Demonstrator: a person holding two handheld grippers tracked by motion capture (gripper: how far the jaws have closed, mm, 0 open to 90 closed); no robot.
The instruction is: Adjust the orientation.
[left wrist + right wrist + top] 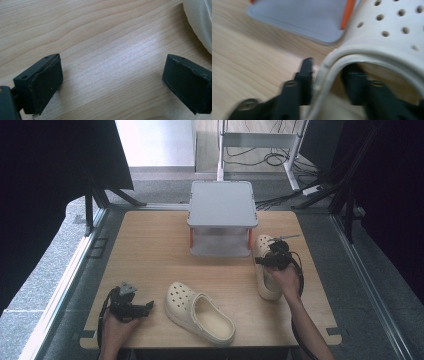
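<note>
Two cream perforated clogs lie on the wooden table. The left clog lies front centre, toe to the left; its edge shows in the left gripper view. My left gripper rests at the front left, jaws wide open over bare wood, nothing between them. The right clog lies beside the shelf, toe pointing away. My right gripper sits on it. In the blurred right gripper view the jaws straddle the clog's side wall, one outside and one inside, pressed on it.
A grey two-tier shelf with orange posts stands at the table's back centre, just left of the right clog. Bare wood stretches across the left half. Dark frame legs and cables lie on the floor beyond the table.
</note>
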